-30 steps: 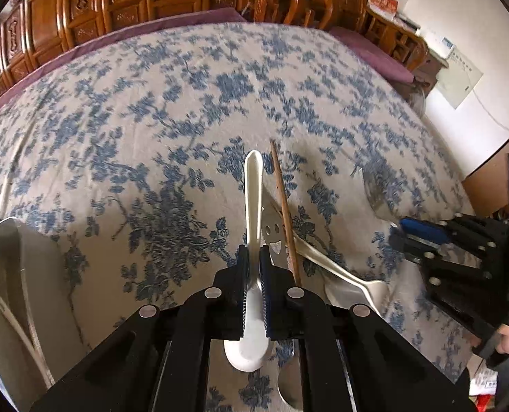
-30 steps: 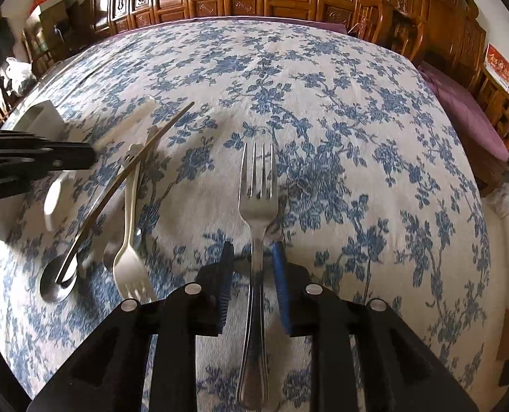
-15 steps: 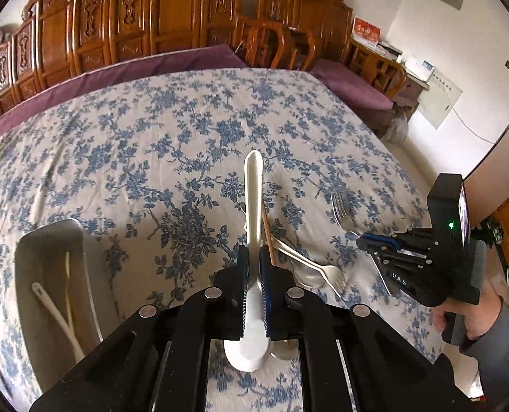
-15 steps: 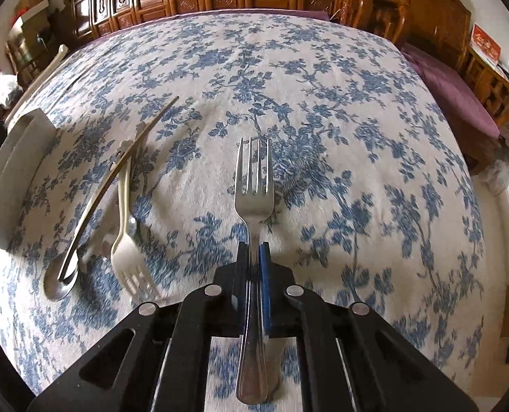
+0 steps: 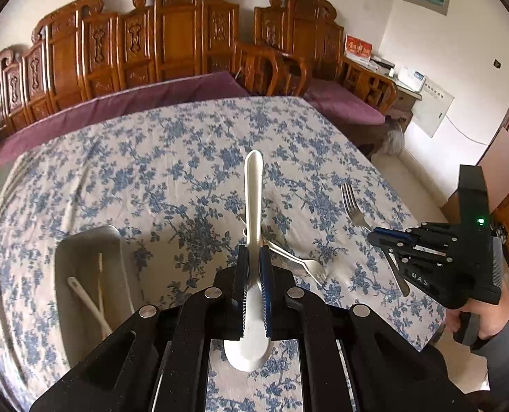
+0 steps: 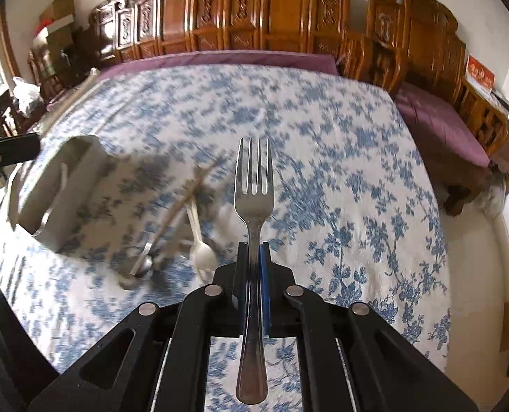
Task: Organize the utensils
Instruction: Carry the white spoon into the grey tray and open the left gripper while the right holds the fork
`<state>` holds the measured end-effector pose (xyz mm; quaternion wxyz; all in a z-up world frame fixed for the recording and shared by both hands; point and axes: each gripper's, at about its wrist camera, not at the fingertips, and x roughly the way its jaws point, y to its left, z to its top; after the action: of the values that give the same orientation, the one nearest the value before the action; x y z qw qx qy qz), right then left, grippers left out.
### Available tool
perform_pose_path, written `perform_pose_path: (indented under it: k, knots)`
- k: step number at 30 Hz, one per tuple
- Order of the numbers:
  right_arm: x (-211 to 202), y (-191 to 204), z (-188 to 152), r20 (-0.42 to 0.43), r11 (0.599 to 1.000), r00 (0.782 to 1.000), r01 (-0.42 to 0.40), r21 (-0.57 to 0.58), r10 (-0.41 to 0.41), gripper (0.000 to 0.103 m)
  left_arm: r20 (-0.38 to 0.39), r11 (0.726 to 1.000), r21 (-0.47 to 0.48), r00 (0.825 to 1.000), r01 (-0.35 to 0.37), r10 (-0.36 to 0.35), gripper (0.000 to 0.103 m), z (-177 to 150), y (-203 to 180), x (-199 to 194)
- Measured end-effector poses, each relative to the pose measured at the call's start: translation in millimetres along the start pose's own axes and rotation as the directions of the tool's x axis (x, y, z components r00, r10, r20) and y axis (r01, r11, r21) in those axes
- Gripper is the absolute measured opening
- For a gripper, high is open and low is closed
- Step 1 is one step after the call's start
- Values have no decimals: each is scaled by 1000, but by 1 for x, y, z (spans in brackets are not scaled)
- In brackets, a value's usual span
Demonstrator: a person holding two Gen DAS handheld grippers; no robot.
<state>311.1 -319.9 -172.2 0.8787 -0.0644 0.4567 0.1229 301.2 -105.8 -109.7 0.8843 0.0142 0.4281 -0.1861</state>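
My left gripper (image 5: 253,254) is shut on a white spoon (image 5: 253,206), held above the table with its handle pointing away. My right gripper (image 6: 254,252) is shut on a metal fork (image 6: 253,185), lifted off the cloth, tines forward; it also shows in the left wrist view (image 5: 379,237), where the fork (image 5: 352,202) sticks out of it. A grey tray (image 5: 82,250) at the left holds white utensils (image 5: 89,304). A white fork (image 5: 299,261), a metal spoon and a chopstick lie in a pile (image 6: 175,230) between the grippers.
The table wears a blue floral cloth (image 5: 172,158). Carved wooden chairs (image 5: 172,37) and purple cushions line the far side. The table's right edge drops to the floor (image 5: 408,178). The tray also shows at the left in the right wrist view (image 6: 60,185).
Both grippers have risen well above the table. My right gripper closed on the metal fork and lifted it. My left gripper kept hold of the white spoon.
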Motion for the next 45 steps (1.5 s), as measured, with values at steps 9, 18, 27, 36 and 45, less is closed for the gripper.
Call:
perform_pose_path:
  k: [9,18,27,36,45]
  knots:
    - [-42,39,12,75,997,996,-46,-59,50,8,45,1000,-13,999,-27,27,6,-5,11,-38]
    - [-55,72,17,104,992,991,-70,-101,81,8,54,997,-34,996,-73,74,6,-19,38,-52]
    - [-47,109,22,105,983,987,-103,-149,120,8,40,991,-71,992,-115,118,6,-32,90,-51]
    - [-26,145,34,81,973,984,-143,-181,160,8,-27,982,-128,990,-139,137,6,-47,141,-22]
    - [-7,163,42,60,967,983,-160,-198,175,8,-70,976,-156,988,-150,140,6,-56,164,8]
